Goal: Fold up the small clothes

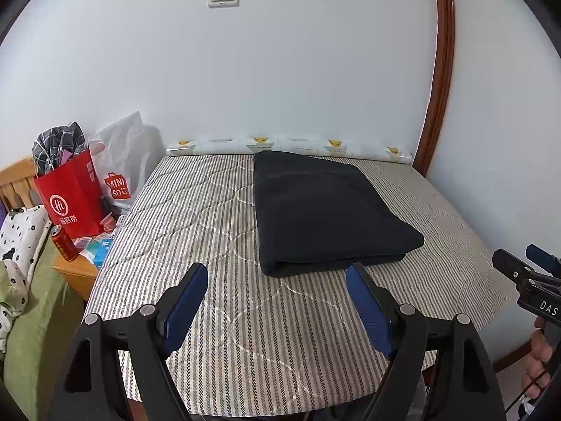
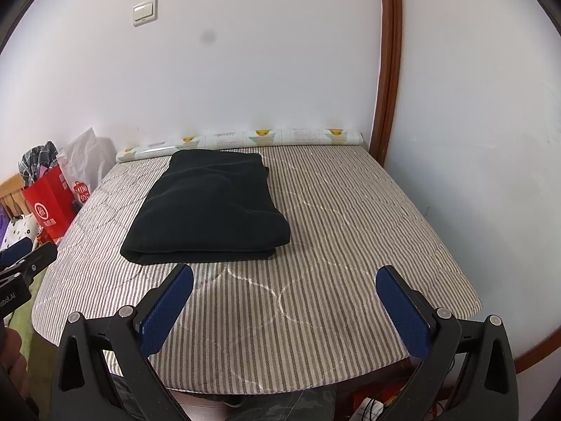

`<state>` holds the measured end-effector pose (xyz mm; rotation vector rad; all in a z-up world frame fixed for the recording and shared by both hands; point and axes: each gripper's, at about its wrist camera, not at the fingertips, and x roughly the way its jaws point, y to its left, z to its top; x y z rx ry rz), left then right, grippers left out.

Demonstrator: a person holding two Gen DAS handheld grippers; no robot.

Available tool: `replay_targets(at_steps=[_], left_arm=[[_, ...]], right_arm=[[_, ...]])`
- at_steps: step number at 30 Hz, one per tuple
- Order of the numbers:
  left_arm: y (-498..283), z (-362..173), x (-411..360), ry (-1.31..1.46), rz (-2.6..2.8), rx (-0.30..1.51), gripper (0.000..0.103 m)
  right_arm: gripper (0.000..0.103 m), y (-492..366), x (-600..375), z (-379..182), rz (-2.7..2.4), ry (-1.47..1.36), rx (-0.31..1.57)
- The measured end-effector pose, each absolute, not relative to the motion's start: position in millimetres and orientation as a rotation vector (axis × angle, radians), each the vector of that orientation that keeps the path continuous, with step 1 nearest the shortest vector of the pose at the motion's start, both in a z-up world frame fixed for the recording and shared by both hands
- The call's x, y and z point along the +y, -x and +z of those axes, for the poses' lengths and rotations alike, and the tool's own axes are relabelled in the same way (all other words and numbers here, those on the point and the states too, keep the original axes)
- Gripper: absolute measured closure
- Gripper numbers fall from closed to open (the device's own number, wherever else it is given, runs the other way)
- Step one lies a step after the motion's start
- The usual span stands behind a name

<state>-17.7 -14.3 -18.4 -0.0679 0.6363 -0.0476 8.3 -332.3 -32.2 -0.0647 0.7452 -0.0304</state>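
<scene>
A black garment (image 1: 326, 210) lies folded into a thick rectangle on the striped quilted table cover (image 1: 196, 210); it also shows in the right wrist view (image 2: 207, 207). My left gripper (image 1: 277, 273) is open and empty, hovering just in front of the garment's near edge, apart from it. My right gripper (image 2: 284, 277) is open and empty over the bare cover (image 2: 350, 228), to the right of and nearer than the garment. The right gripper shows at the right edge of the left wrist view (image 1: 526, 266), and the left gripper at the left edge of the right wrist view (image 2: 24, 259).
A rolled patterned mat (image 1: 291, 145) lies along the wall at the back edge. Left of the table stand a red paper bag (image 1: 70, 196), a white Miniso bag (image 1: 122, 165), a red can (image 1: 65, 244) on a wooden stand, and bedding. A wooden door frame (image 1: 438, 70) rises at the right.
</scene>
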Motion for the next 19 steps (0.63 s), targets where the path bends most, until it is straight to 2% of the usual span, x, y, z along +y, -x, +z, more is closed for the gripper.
replay_targets(at_steps=[17,19], left_arm=[[11,-18,0,0.097,-0.058,0.647,0.023],[5,-19,3,0.1,-0.055,0.647,0.02]], right_arm=[[0.001,-21,-333,-31,-0.022,0.089,0.754],[0.001,-26,-330,-31,-0.02,0.104,0.757]])
